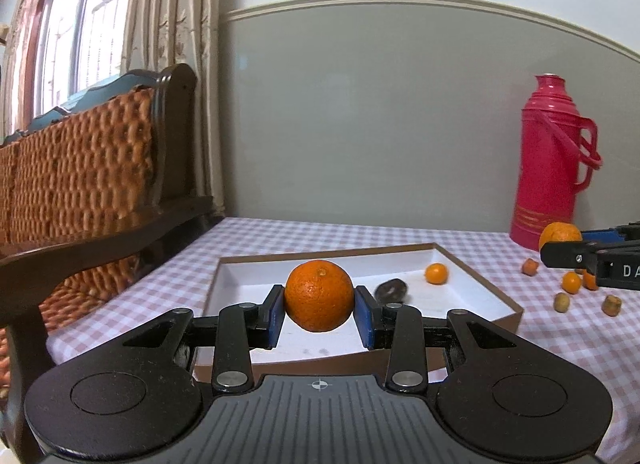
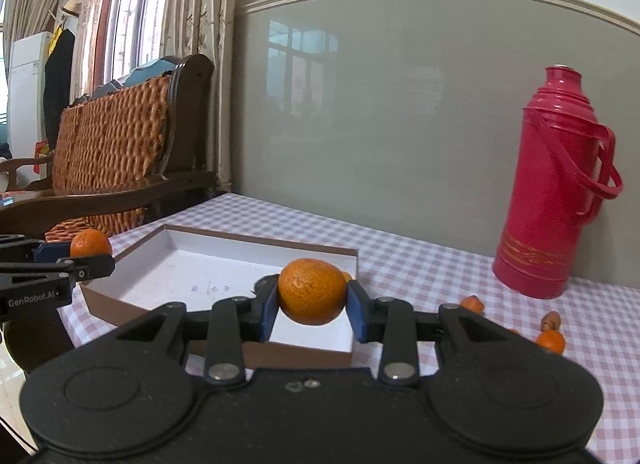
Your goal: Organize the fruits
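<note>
My left gripper (image 1: 320, 314) is shut on a large orange (image 1: 319, 295) and holds it above the near part of a shallow white box (image 1: 468, 288) with brown sides. In the box lie a small orange fruit (image 1: 436, 273) and a dark brown fruit (image 1: 391, 290). My right gripper (image 2: 313, 309) is shut on another large orange (image 2: 312, 291), held over the box's near right corner (image 2: 320, 338). In the right wrist view the left gripper (image 2: 86, 260) and its orange (image 2: 91, 243) show at the far left. The right gripper (image 1: 560, 250) with its orange (image 1: 559, 235) shows in the left wrist view.
A tall pink thermos (image 2: 554, 192) stands at the back right of the checked tablecloth (image 2: 420, 264). Several small orange and brown fruits (image 1: 571, 282) lie loose on the cloth right of the box. A wooden wicker bench (image 1: 80, 168) stands left of the table, by the window.
</note>
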### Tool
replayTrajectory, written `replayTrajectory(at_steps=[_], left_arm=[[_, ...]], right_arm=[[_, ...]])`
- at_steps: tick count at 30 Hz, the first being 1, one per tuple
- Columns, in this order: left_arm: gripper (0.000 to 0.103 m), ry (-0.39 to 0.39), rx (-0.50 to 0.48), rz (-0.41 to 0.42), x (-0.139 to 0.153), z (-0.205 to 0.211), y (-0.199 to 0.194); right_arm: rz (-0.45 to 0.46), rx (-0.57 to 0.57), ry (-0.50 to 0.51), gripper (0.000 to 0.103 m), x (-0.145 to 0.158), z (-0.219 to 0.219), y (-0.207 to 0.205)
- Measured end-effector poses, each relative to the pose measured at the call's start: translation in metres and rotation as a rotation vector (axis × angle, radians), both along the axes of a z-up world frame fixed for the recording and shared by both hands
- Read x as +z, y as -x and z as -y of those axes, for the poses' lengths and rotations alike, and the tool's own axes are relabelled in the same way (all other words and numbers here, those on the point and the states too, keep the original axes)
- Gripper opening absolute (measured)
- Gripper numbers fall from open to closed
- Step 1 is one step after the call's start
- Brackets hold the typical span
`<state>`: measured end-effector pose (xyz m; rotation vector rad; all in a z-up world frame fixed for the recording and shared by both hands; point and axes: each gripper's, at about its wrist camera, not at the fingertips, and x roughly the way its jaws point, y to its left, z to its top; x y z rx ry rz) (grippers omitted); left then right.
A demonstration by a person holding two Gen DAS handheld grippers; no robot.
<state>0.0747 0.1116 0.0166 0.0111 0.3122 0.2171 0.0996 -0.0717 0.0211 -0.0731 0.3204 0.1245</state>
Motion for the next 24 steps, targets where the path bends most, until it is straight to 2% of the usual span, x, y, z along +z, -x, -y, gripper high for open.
replayTrajectory(at_steps=[10,24], left_arm=[[0.037,0.02,0.052,0.0,0.003,-0.027,-0.018],[0.037,0.031,0.082,0.01,0.003,-0.06,-0.064]], right_arm=[[0.009,0.025,0.003,0.028,0.004,-0.021,-0.028],[0.005,0.025,0.014,0.028,0.002,-0.031,-0.075]])
